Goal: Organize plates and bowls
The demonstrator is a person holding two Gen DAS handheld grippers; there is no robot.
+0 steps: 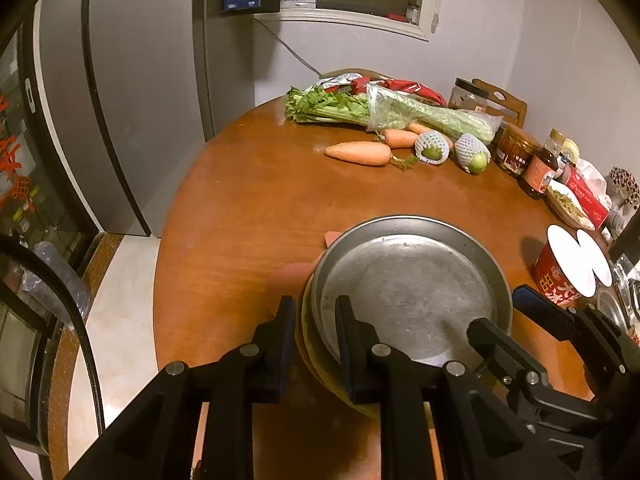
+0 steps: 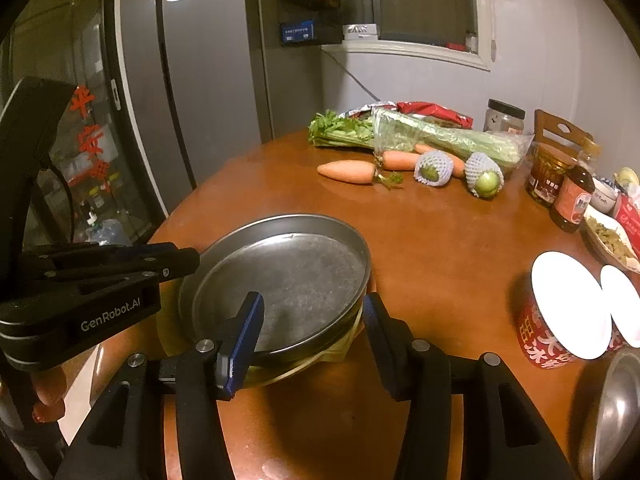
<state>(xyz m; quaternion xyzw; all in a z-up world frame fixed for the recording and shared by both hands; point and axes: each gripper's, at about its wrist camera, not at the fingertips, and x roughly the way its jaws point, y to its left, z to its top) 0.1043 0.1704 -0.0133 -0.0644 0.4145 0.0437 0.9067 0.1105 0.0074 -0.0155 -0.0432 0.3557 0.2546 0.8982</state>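
A round steel plate [image 1: 412, 280] lies on top of a yellowish dish [image 1: 324, 364] on the brown table; it also shows in the right wrist view [image 2: 288, 280], with the yellowish dish [image 2: 332, 350] under it. My left gripper [image 1: 314, 320] straddles the stack's left rim, jaws closed onto both dishes. My right gripper [image 2: 312, 316] is open, its jaws either side of the plate's near right rim, not pressing it. It shows in the left wrist view [image 1: 516, 312] too. The left gripper [image 2: 176, 260] appears in the right wrist view at the plate's left edge.
Carrots [image 1: 360, 153], celery [image 1: 384, 114] and two netted green fruits [image 1: 472, 154] lie at the table's far side. Jars and bottles [image 1: 540, 170] line the right edge. Red-and-white bowls [image 2: 560, 320] and a steel bowl [image 2: 616, 412] stand right. A fridge [image 1: 132, 100] is left.
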